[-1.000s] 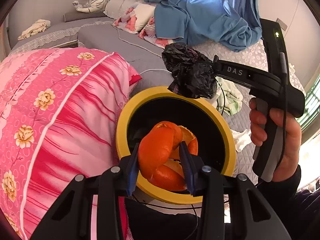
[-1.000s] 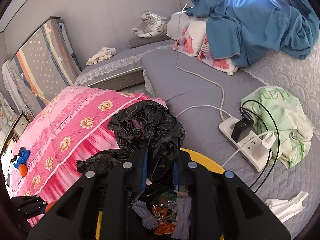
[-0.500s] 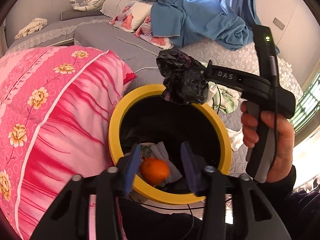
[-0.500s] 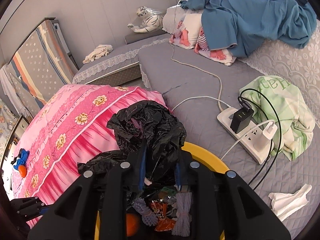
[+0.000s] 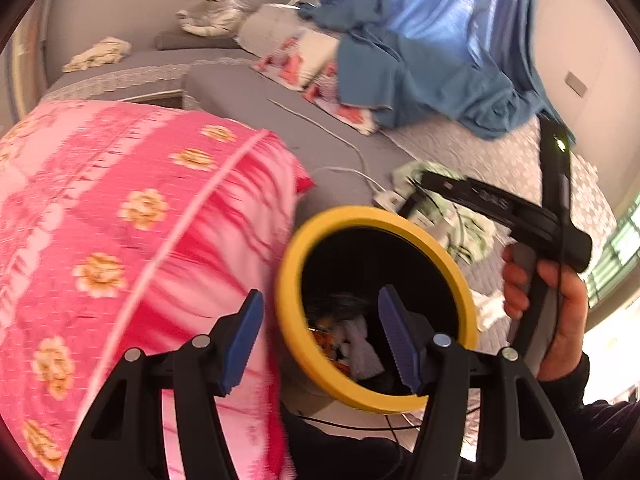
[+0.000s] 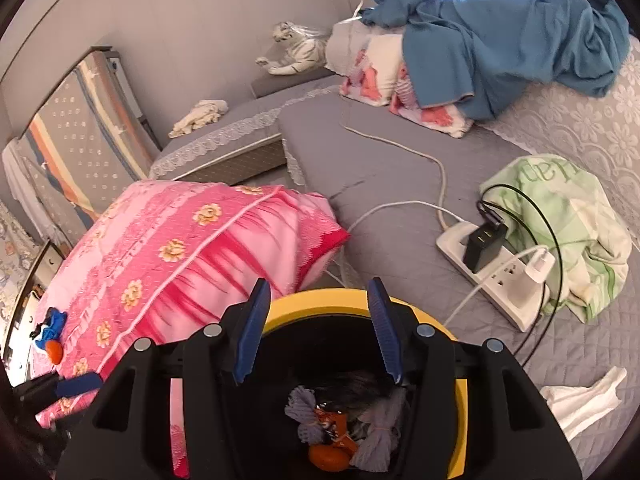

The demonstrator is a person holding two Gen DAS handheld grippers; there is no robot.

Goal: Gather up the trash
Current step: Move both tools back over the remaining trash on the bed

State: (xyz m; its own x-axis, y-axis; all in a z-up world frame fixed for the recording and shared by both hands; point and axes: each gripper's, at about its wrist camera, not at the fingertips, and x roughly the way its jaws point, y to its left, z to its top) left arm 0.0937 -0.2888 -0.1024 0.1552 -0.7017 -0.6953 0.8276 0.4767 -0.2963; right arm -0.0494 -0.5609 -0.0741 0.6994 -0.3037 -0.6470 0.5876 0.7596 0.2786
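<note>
A black bin with a yellow rim point(image 5: 294, 328) stands by the bed; it also shows in the right wrist view point(image 6: 316, 298). Inside lie orange peel point(image 6: 328, 456), grey cloth scraps point(image 6: 304, 412) and a dark blurred black bag point(image 6: 356, 386). My left gripper point(image 5: 322, 336) is open and empty over the bin's left rim. My right gripper point(image 6: 318, 328) is open and empty above the bin; its body shows in the left wrist view point(image 5: 500, 204).
A pink flowered quilt point(image 5: 120, 220) lies left of the bin. On the grey bed are a white power strip with chargers point(image 6: 496, 272), a green cloth point(image 6: 568, 208), a white tissue point(image 6: 580, 400), and a blue blanket point(image 6: 500, 32) at the back.
The left gripper let the orange peel fall into the bin and opened wide, shifting left. The right gripper opened and dropped the black bag into the bin.
</note>
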